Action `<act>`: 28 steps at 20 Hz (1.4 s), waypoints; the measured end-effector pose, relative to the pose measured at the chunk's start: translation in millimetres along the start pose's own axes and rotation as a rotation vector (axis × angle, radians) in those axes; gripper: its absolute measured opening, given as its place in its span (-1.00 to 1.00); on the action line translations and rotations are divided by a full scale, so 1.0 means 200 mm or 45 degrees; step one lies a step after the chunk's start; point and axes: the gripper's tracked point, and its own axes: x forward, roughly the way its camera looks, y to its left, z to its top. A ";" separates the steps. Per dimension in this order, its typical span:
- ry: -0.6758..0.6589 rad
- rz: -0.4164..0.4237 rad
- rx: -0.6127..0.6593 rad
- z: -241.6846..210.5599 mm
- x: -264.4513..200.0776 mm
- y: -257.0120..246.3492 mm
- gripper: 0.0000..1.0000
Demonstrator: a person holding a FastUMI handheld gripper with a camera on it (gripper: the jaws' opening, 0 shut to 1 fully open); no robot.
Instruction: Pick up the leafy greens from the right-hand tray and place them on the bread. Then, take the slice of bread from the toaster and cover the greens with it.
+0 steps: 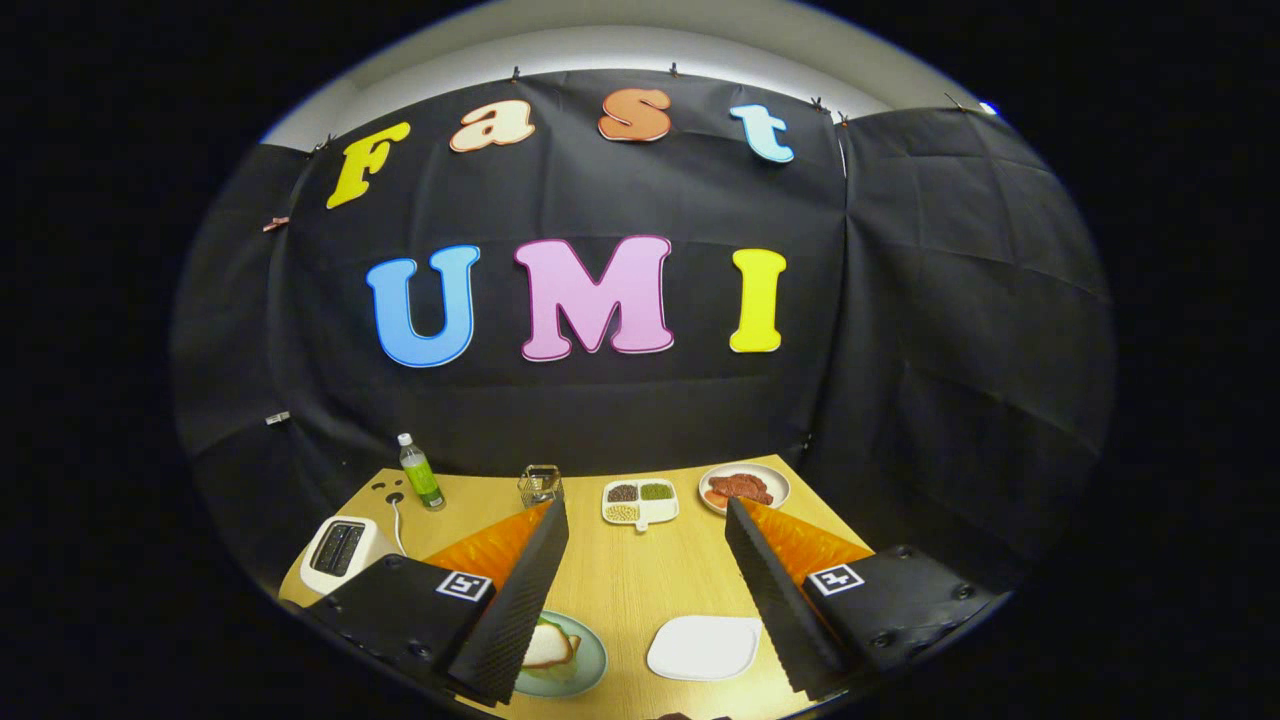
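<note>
My gripper (645, 510) is open, its two black fingers spread wide above the wooden table (640, 580). Near the base of the left finger (520, 600) lies a pale green plate (590, 660), partly hidden by that finger. On it rests a slice of bread (548, 646) with green leaves (552, 624) showing at its edge. To the right of that plate, between the fingers, a white tray (705, 647) lies bare. A white toaster (342, 552) stands beyond the left finger at the table's left edge. Its slots look dark.
At the back of the table stand a green bottle (420, 472), a small glass (540, 485), a divided dish of beans (640, 501) and a plate of meat (744, 487). The toaster's cord runs toward the bottle. The booth's black cloth closes the far side.
</note>
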 end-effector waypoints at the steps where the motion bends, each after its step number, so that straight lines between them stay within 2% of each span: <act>1: -0.020 0.010 -0.006 0.03 -0.01 0.02 0.96; 5: -0.074 0.060 -0.068 0.12 -0.05 0.07 0.96; 9: -0.155 0.179 -0.083 0.20 -0.08 0.13 0.96; 15: -0.098 0.287 -0.014 0.14 -0.05 0.14 0.97; 21: -0.125 0.328 -0.026 0.17 -0.04 0.12 0.97; 28: -0.077 0.401 -0.061 0.05 -0.03 0.19 0.97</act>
